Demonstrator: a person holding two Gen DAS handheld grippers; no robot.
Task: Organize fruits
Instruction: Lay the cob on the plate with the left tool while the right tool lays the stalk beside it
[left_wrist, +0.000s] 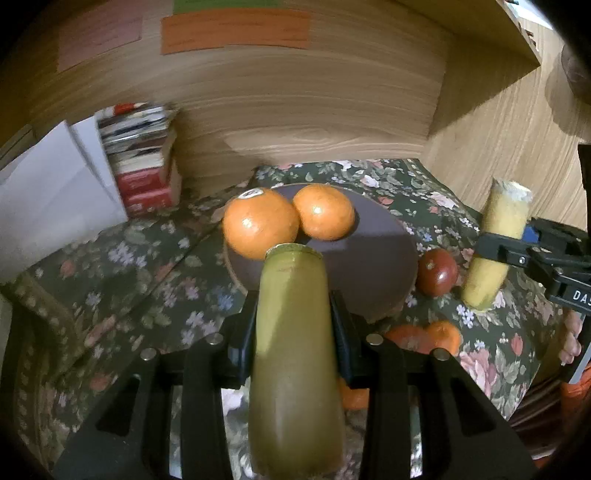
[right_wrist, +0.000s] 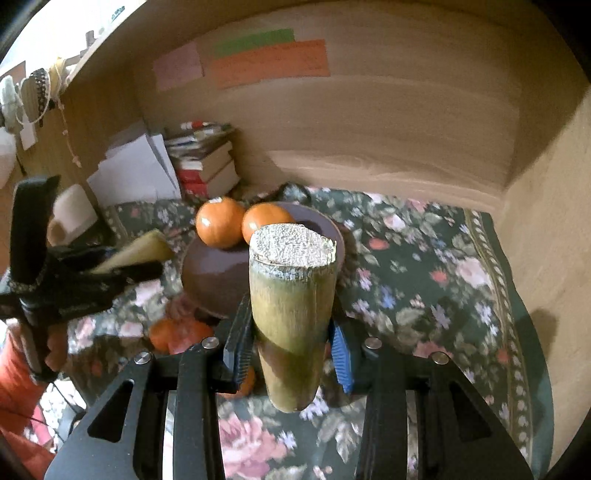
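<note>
Both hands are up over the floral cloth (right_wrist: 424, 258) on the bench. The left hand-held gripper (left_wrist: 295, 332) is clamped on a yellow-green cane piece (left_wrist: 291, 354), pads pressed to both its sides, the cut end pointing toward the dark plate (left_wrist: 373, 266). The right hand-held gripper (right_wrist: 291, 343) grips a second cane piece (right_wrist: 291, 314), its pale fibrous cut end facing up; from the left wrist view that piece sits upright off to the right, clear of the cloth.

On the plate, 2 oranges (left_wrist: 260, 227) sit touching at the far rim, 1 with a round sticker on top. Just beside the plate's right edge lies a small dark red fruit (left_wrist: 437, 271). Nearer us, partly hidden behind the left gripper, are orange fruits (left_wrist: 428, 338) on the cloth. A stack of books (right_wrist: 205, 162) and white paper (right_wrist: 136, 173) stand at the back left against the wooden wall.
</note>
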